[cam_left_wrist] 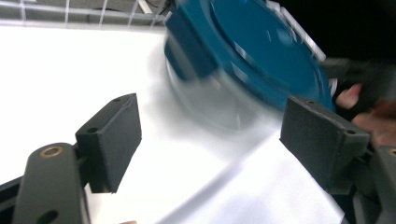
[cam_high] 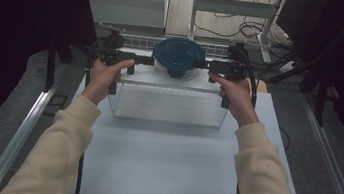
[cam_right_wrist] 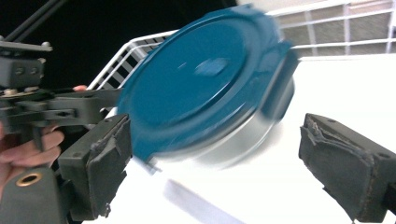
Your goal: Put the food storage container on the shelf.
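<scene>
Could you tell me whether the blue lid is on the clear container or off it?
On. The blue lid covers the clear container, its side clips folded down over the rim.

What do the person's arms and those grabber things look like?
The person wears long cream-coloured sleeves. Each hand holds a black tool: the left gripper and the right gripper. Each has two chunky, blocky black jaws with small screw holes, brass-coloured pivot rings, and a dark cable trailing from it.
</scene>
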